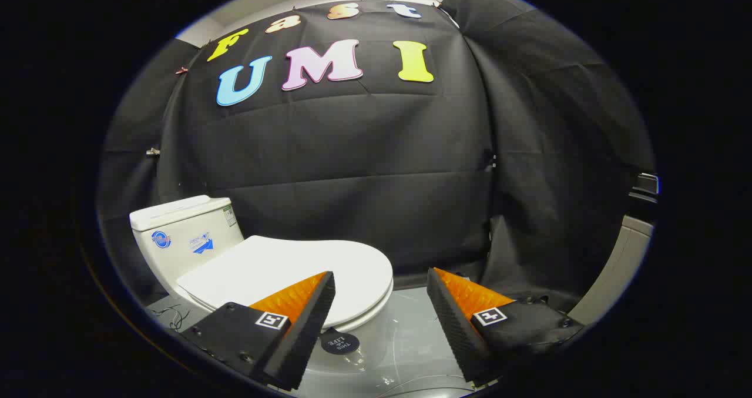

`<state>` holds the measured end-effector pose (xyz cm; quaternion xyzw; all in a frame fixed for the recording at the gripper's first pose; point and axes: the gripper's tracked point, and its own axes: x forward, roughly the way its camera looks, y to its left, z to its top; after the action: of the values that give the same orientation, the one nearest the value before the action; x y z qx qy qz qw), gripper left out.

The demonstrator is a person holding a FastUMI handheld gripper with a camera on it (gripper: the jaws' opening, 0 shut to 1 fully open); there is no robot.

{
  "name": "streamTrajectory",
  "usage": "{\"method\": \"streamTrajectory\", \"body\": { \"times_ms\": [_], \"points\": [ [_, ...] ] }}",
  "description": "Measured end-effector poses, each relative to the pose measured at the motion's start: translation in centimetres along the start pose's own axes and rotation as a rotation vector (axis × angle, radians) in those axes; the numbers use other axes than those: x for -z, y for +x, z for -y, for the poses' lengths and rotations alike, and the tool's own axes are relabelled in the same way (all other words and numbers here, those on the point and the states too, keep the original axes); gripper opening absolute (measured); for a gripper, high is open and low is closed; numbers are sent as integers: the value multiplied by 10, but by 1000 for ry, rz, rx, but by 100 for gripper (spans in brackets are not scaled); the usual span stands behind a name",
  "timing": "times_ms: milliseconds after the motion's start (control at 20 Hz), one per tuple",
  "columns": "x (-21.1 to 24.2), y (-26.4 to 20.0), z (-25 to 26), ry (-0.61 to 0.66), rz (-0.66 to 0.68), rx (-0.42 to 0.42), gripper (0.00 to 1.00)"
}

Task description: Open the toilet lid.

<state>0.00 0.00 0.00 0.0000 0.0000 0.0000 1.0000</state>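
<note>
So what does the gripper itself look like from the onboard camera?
The gripper has two wedge-shaped fingers with ribbed inner pads. Each finger sits on a black mount with screws and carries a square black-and-white fiducial marker.

We see a smooth, softly glossy plastic toilet lid [294, 268], a glazed ceramic-looking tank [182, 239], a shiny reflective floor [405, 339], creased matt wall cloth [352, 163], and ribbed pads [311, 321].
</note>
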Motion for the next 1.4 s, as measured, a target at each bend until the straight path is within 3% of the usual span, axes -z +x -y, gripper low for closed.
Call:
{"method": "streamTrajectory", "body": {
  "times_ms": [650,900,1100,1400],
  "points": [
    [0,0,0,4,-3,-5,98],
    [19,3,-6,66,-73,-38,99],
    [40,5,-14,214,-167,-82,98],
    [71,8,-22,567,-310,-115,99]
  ]
}}
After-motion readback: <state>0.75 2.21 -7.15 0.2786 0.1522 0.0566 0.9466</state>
